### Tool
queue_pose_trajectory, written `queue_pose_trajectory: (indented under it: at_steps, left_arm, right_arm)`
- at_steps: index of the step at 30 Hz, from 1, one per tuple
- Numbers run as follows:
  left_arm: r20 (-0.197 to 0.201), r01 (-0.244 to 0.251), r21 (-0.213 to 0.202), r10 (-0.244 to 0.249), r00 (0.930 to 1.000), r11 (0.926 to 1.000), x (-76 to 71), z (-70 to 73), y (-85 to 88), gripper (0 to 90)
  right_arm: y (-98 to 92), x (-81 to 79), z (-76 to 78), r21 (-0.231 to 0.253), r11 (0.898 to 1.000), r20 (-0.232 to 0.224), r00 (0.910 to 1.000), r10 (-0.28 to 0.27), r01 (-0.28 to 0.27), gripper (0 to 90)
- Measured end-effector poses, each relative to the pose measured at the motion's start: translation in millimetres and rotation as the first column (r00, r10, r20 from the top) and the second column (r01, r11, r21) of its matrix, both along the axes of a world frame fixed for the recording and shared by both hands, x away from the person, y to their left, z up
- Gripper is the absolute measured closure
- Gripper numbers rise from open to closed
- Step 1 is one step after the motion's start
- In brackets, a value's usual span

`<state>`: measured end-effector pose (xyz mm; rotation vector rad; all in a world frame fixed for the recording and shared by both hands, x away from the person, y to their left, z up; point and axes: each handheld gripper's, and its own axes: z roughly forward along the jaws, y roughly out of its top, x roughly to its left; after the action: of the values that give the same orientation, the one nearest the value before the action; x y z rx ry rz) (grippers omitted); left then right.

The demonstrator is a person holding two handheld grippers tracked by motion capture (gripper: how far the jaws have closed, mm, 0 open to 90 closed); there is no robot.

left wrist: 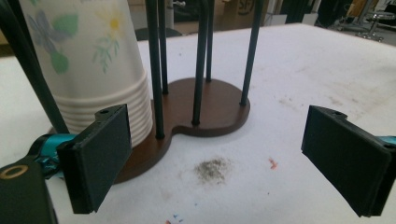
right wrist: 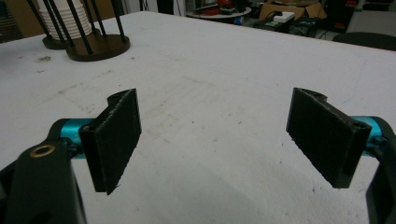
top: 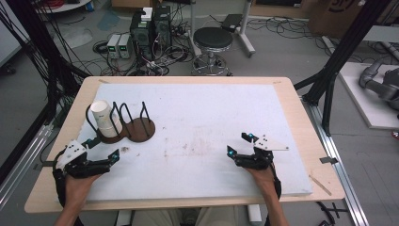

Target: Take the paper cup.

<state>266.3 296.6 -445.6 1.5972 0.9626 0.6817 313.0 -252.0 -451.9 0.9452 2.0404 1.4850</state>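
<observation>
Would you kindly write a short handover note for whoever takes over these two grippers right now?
Left gripper: open, holding nothing, just in front of the cup rack.
Right gripper: open, holding nothing, over bare table on the right side.
Cups: a nested stack, rims down, in the rack's left slot; the right slot is empty.
Done: nothing visibly moved or gripped.
Left: probably close the left gripper on the stack; no cup has been taken from it yet.
</observation>
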Motion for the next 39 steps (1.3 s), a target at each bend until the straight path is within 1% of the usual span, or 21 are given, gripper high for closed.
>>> queue_pose_trajectory:
  at_steps: [6,7,8,9,10,11,12,13,14,15,16,19,20,21,22,25,30,34,35,38,39]
  left_arm:
    - [0.014,0.019,0.0,-0.019,0.9997,0.9998,-3.0,15.9,3.9,8.5]
    - [0.021,0.023,0.004,-0.023,0.9995,0.9997,-3.1,24.4,6.5,8.5]
    - [0.021,0.023,0.004,-0.023,0.9995,0.9997,-3.1,24.4,6.5,8.5]
    - [0.036,0.025,0.009,-0.025,0.999,0.9997,-2.6,34.2,9.4,8.5]
    - [0.036,0.025,0.009,-0.025,0.999,0.9997,-2.6,34.2,9.4,8.5]
    - [0.051,0.026,0.018,-0.027,0.9984,0.9995,-1.1,45.1,12.8,8.5]
    - [0.051,0.026,0.018,-0.027,0.9984,0.9995,-1.1,45.1,12.8,8.5]
    - [0.061,0.024,0.034,-0.026,0.9978,0.9991,0.9,56.1,16.1,8.5]
    - [0.061,0.024,0.034,-0.026,0.9978,0.9991,0.9,56.1,16.1,8.5]
    - [0.072,0.027,0.045,-0.03,0.9969,0.9986,3.3,66.6,18.8,8.5]
    - [0.072,0.027,0.045,-0.03,0.9969,0.9986,3.3,66.6,18.8,8.5]
    - [0.088,0.058,0.062,-0.064,0.9941,0.9964,10.8,83.7,23.3,8.5]
    - [0.088,0.058,0.062,-0.064,0.9941,0.9964,10.8,83.7,23.3,8.5]
    - [0.093,0.068,0.064,-0.074,0.9929,0.9956,14.9,91.2,25.8,8.5]
    - [0.093,0.068,0.064,-0.074,0.9929,0.9956,14.9,91.2,25.8,8.5]
    - [0.1,0.086,0.062,-0.092,0.9908,0.9944,24.4,104.0,29.9,8.5]
    - [0.092,0.098,0.077,-0.105,0.9902,0.9922,35.5,111.4,33.2,8.5]
    - [0.06,0.136,0.08,-0.141,0.9882,0.9875,51.3,120.2,39.3,8.5]
    - [0.06,0.136,0.08,-0.141,0.9882,0.9875,51.3,120.2,39.3,8.5]
    - [0.052,0.156,0.085,-0.16,0.9857,0.9841,59.3,127.0,43.1,8.5]
    - [0.044,0.175,0.087,-0.179,0.9829,0.9807,65.2,130.6,44.6,8.5]
  right_arm:
    - [0.0,0.9,0.1,0.002,1.0,-0.014,0.9999,0.003,-0.002,18.2]
    - [-0.1,1.1,0.2,0.001,1.0,-0.014,0.9999,0.003,-0.002,18.2]
    - [-0.1,1.1,0.2,0.001,1.0,-0.014,0.9999,0.003,-0.002,18.2]
    - [0.0,0.8,0.2,0.002,1.0,-0.016,0.9999,0.003,-0.003,18.2]
    - [0.0,0.8,0.2,0.002,1.0,-0.016,0.9999,0.003,-0.003,18.2]
    - [0.0,0.8,0.2,0.003,1.0,-0.017,0.9998,0.004,-0.003,18.2]
    - [0.0,0.8,0.2,0.003,1.0,-0.017,0.9998,0.004,-0.003,18.2]
    - [-0.2,1.2,0.1,0.002,1.0,-0.012,0.9999,0.003,-0.003,18.2]
    - [-0.2,1.2,0.1,0.002,1.0,-0.012,0.9999,0.003,-0.003,18.2]
    - [0.0,1.0,0.1,0.002,1.0,-0.016,0.9999,0.004,-0.003,18.2]
    - [0.0,1.0,0.1,0.002,1.0,-0.016,0.9999,0.004,-0.003,18.2]
    - [0.0,1.5,0.2,0.0,1.0,-0.016,0.9999,0.005,-0.005,18.2]
    - [0.0,1.5,0.2,0.0,1.0,-0.016,0.9999,0.005,-0.005,18.2]
    - [0.1,1.6,0.0,-0.001,1.0,-0.015,0.9999,0.004,-0.005,18.2]
    - [0.1,1.6,0.0,-0.001,1.0,-0.015,0.9999,0.004,-0.005,18.2]
    - [0.0,2.0,0.1,-0.003,1.0,-0.014,0.9999,0.005,-0.005,18.2]
    - [0.5,1.6,0.1,-0.002,1.0,-0.017,0.9999,0.002,-0.002,18.2]
    - [0.4,1.8,0.2,-0.003,1.0,-0.016,0.9999,0.002,-0.002,18.2]
    - [0.3,2.1,0.1,-0.003,1.0,-0.013,0.9999,0.004,-0.004,18.2]
    - [0.2,2.4,0.1,-0.002,1.0,-0.018,0.9998,0.004,-0.004,18.2]
    - [0.2,2.6,0.1,-0.002,1.0,-0.02,0.9998,0.004,-0.004,18.2]
